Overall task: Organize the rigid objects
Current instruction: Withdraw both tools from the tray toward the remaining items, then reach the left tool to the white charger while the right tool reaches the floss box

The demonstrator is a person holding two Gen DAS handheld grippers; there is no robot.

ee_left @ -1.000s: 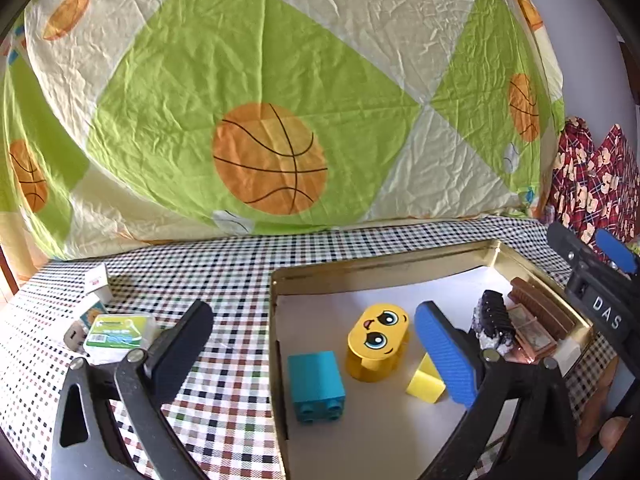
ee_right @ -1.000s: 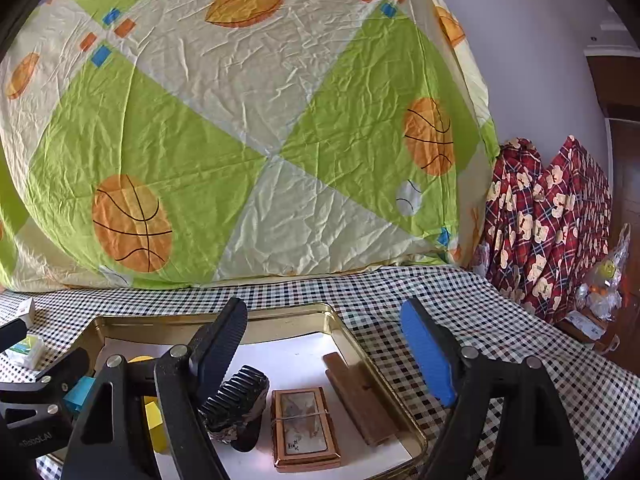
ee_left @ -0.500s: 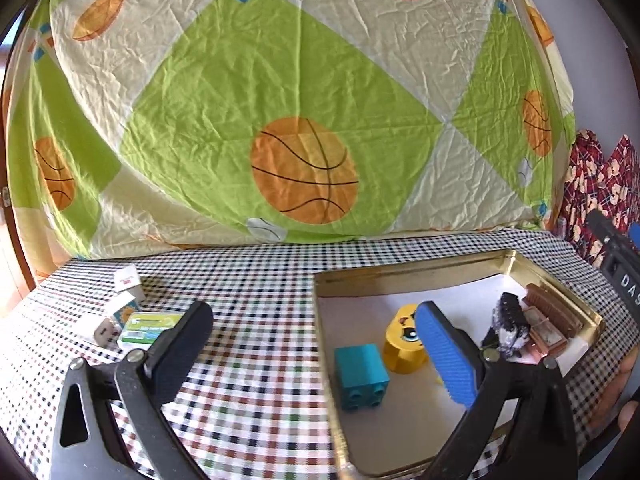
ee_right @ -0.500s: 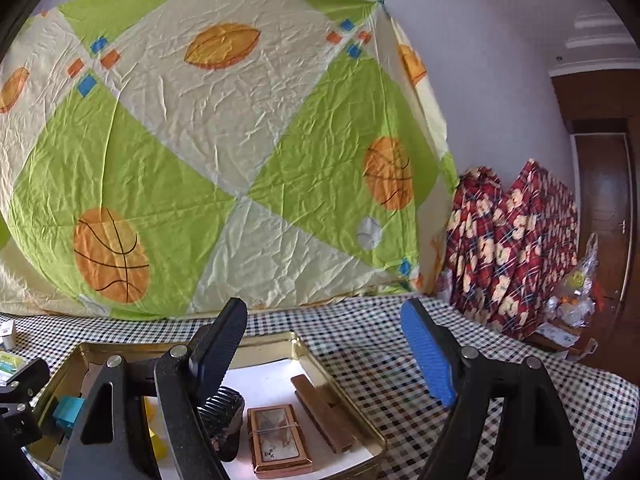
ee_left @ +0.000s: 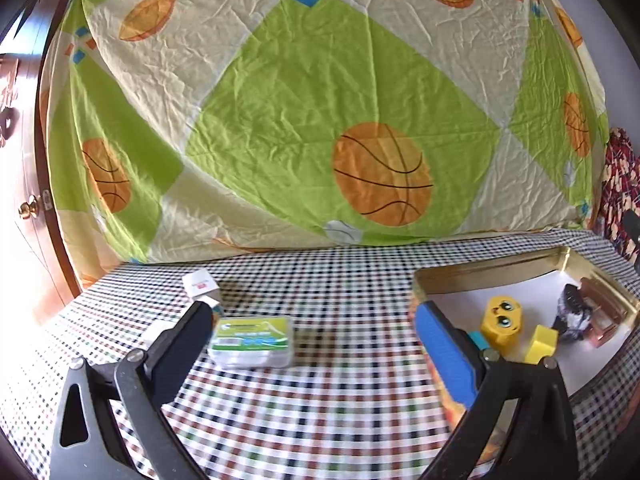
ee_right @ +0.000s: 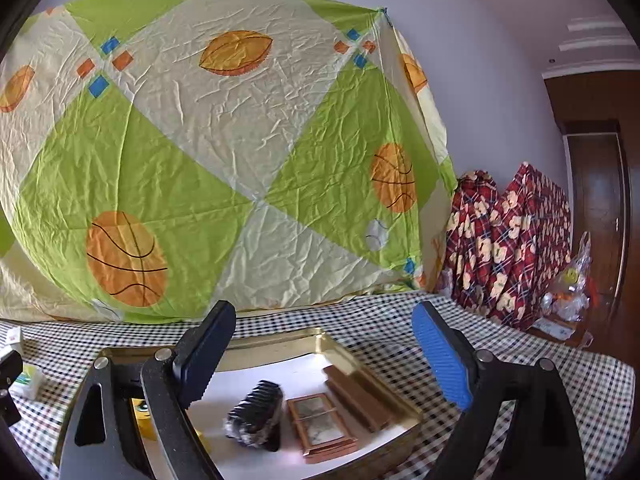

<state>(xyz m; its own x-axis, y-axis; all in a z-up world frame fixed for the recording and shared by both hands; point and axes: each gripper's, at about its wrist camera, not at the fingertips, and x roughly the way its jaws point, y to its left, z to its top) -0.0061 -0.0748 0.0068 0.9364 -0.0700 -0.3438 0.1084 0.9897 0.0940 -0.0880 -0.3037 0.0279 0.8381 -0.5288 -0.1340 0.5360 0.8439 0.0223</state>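
A gold tin tray (ee_left: 492, 270) sits on the checked table and holds a yellow face block (ee_left: 502, 322), a yellow cube (ee_left: 542, 343), a blue brick (ee_left: 478, 339) partly hidden by my finger, a black ridged object (ee_right: 256, 414), a small framed picture (ee_right: 322, 426) and a brown bar (ee_right: 358, 396). My left gripper (ee_left: 316, 344) is open and empty above the table, left of the tray. A green-labelled clear box (ee_left: 253, 340) lies just ahead of its left finger. My right gripper (ee_right: 324, 350) is open and empty above the tray (ee_right: 276, 346).
Small white boxes (ee_left: 200, 285) lie on the table behind the green-labelled box. A basketball-print sheet (ee_left: 320, 120) hangs behind the table. Red patterned cloth (ee_right: 508, 244) and a wooden door (ee_right: 600, 220) stand at the right. Another door (ee_left: 24, 200) is at the left.
My left gripper has swung left away from the tray toward the green-labelled box. My right gripper has risen and pulled back a little over the tray. Both stay open.
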